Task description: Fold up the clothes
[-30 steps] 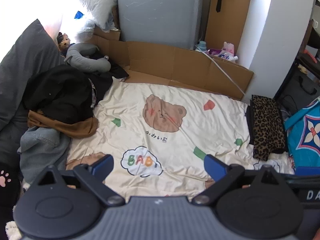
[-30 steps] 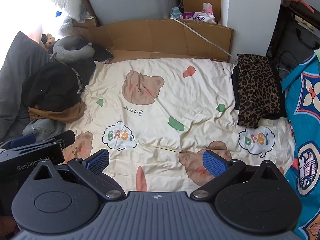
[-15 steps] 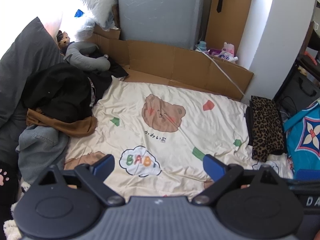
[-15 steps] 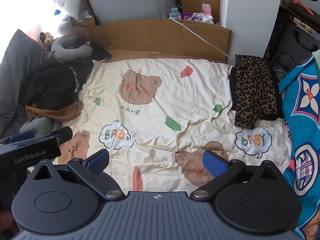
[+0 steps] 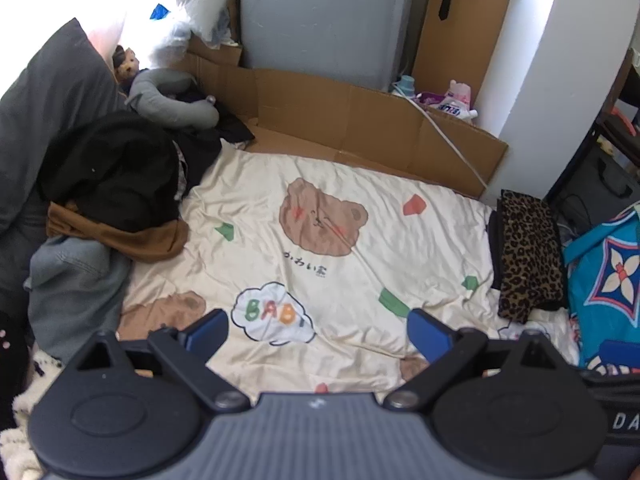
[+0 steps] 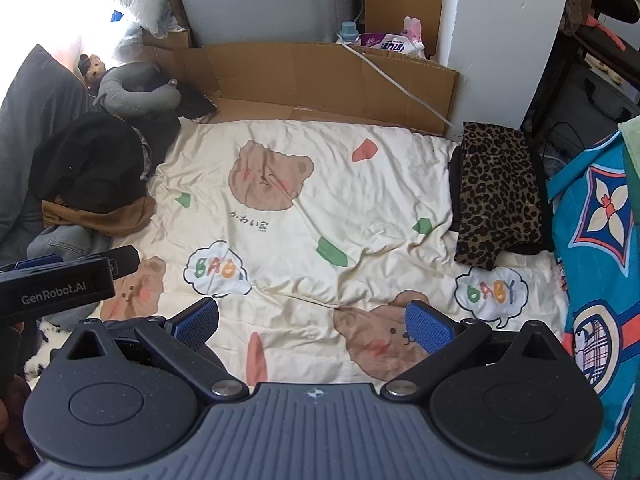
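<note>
A pile of unfolded clothes lies at the left of the cream bear-print sheet (image 5: 320, 216) (image 6: 360, 208): a black garment (image 5: 108, 172) (image 6: 88, 164) on top of a brown one (image 5: 132, 236) (image 6: 104, 220), with a grey-blue denim piece (image 5: 72, 280) (image 6: 64, 240) below. A folded leopard-print garment (image 5: 528, 248) (image 6: 496, 188) rests at the sheet's right edge. My left gripper (image 5: 318, 330) hovers open above the sheet's near part, holding nothing. My right gripper (image 6: 312, 320) is open too, empty, over the near edge. The left gripper's body (image 6: 56, 284) shows at the right wrist view's left.
A cardboard wall (image 5: 360, 120) (image 6: 320, 72) borders the far side, with a white cable over it. A grey neck pillow (image 5: 172, 100) (image 6: 136, 88) and dark pillow (image 5: 44, 96) lie far left. A blue patterned blanket (image 5: 608, 272) (image 6: 592, 240) lies at the right.
Both grippers have drawn back and up slightly, so the sheet and clothes appear a little farther away. Both stay open and empty.
</note>
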A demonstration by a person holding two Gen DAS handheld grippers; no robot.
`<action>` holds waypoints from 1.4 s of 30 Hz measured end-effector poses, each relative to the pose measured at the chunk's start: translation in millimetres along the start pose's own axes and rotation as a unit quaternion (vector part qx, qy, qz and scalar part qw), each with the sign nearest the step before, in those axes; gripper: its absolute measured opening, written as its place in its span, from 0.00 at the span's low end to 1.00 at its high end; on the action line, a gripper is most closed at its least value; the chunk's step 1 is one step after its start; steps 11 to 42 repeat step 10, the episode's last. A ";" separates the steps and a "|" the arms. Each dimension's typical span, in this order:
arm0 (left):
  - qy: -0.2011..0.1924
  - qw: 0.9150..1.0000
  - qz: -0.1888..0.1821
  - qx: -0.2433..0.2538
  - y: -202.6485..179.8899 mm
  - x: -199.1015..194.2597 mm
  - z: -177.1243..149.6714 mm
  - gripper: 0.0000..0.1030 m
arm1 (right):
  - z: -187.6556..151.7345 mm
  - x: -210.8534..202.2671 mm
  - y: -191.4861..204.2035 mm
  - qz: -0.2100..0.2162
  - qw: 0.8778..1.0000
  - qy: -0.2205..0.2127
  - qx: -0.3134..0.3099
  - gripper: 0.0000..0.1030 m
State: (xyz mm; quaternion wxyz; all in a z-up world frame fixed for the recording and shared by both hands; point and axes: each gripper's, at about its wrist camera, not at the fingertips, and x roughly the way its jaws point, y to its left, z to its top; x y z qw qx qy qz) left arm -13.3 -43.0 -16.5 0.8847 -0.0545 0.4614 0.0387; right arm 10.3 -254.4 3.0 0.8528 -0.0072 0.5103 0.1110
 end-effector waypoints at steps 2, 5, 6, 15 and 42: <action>-0.001 1.000 -0.004 0.000 -0.2 -0.7 -0.5 0.95 | -0.1 -0.8 -3.1 -0.001 1.000 0.000 0.000 0.99; -0.006 1.000 -0.007 0.002 -0.2 -2.8 -0.8 0.95 | -0.1 -2.4 -9.0 0.005 1.000 0.002 0.007 0.99; -0.007 1.000 -0.009 0.001 -0.2 -3.8 -1.3 0.95 | -0.2 -2.8 -10.1 0.006 1.000 0.002 0.009 0.99; 0.000 1.000 -0.024 -0.001 -0.1 -3.0 -2.0 0.97 | -1.8 -5.4 -12.7 0.003 1.000 0.000 0.010 0.99; 0.000 1.000 -0.024 -0.001 -0.1 -3.0 -2.0 0.97 | -1.8 -5.4 -12.7 0.003 1.000 0.000 0.010 0.99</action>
